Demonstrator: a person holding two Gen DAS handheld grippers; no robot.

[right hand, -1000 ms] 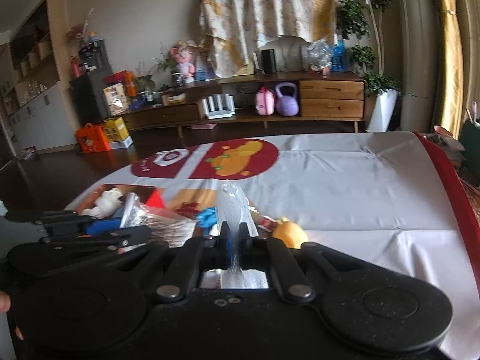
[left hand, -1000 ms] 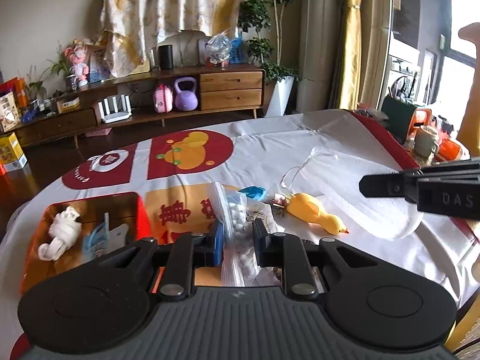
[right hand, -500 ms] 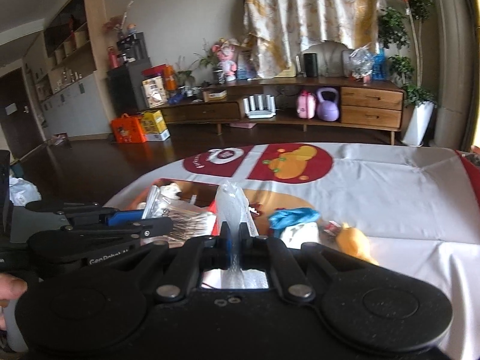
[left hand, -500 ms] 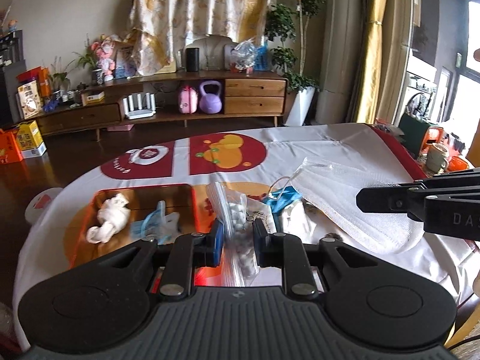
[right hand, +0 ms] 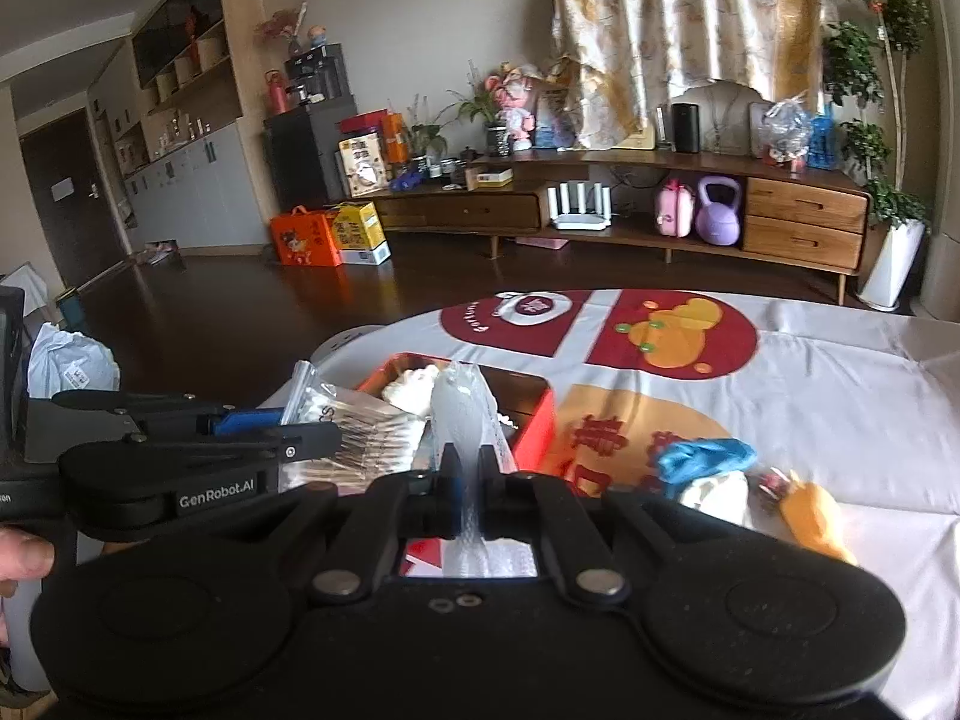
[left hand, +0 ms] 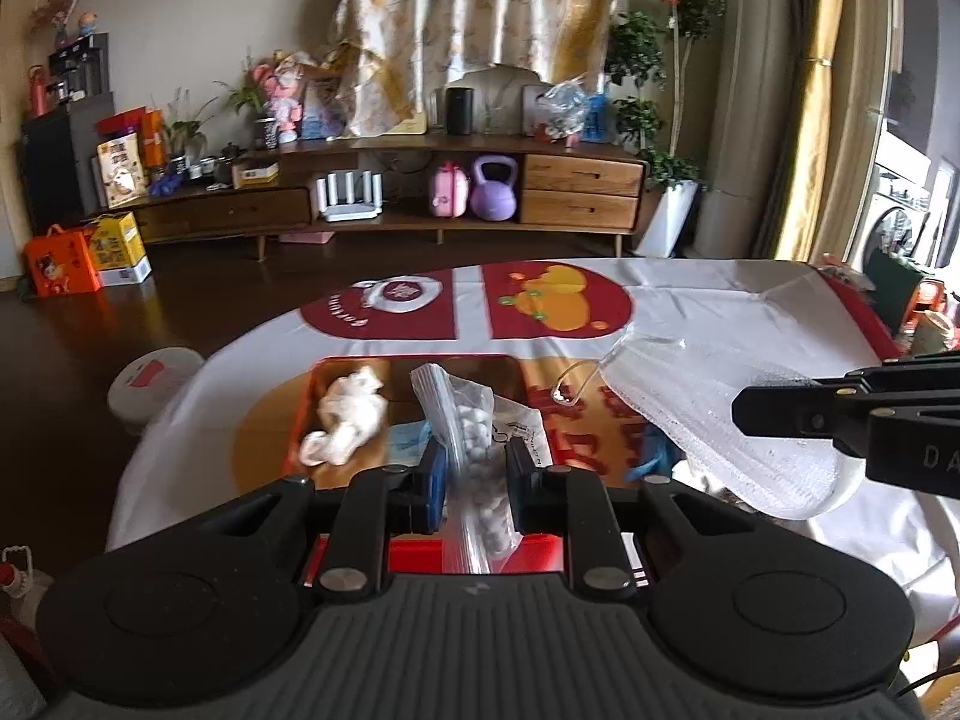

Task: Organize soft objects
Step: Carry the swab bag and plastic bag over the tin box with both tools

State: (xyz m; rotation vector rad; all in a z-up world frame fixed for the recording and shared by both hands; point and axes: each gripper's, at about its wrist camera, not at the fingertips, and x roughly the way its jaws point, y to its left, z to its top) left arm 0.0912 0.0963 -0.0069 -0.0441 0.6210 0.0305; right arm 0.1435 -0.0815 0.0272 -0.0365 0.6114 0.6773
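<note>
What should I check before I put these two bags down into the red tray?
1. Left tool grip on the zip bag of white beads: ok, bag pinched between its fingers.
2. Right tool grip on the bubble-wrap pouch: ok, clamped.
3. Red tray within reach below the bead bag: ok.
4. Free space in tray: cannot tell; white plush and a light blue item already lie inside.
5. Tools clear of each other: ok, apart.
6. Blue glove and yellow toy still outside tray: not ok.
</note>
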